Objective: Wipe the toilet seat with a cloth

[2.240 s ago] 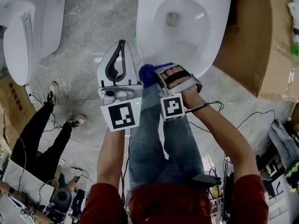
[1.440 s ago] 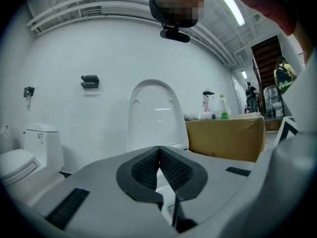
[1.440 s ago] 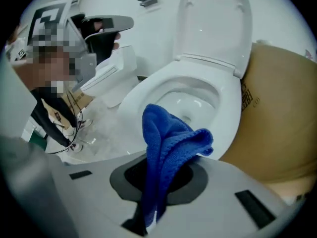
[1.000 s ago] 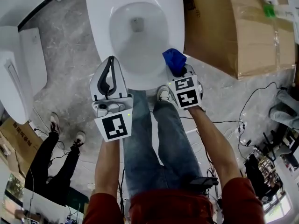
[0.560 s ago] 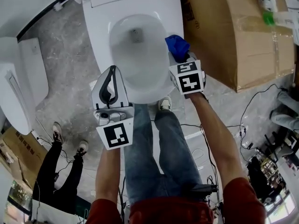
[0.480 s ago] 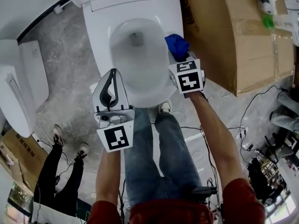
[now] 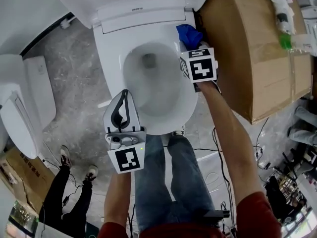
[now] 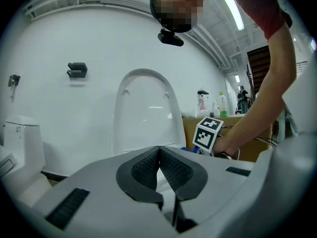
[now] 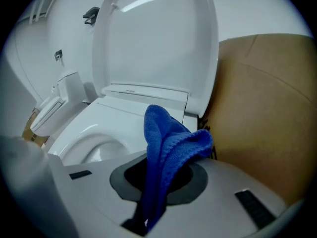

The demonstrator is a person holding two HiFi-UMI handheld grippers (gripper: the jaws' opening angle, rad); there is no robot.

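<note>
The left gripper (image 7: 125,97), its dark ribbed fingers together and empty, hovers at the lower left of the glossy white oval toilet seat (image 7: 115,63), whose long axis runs up the frame. At the seat's upper right, the right gripper's (image 9: 157,182) fingers clamp a folded blue terry cloth (image 7: 187,32) whose free end points toward the frame's top.

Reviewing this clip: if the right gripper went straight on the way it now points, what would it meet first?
Probably the rear of the toilet seat, just before the hinge ledge under the raised lid. The blue cloth clamped in the right gripper would touch first; depth is uncertain.
</note>
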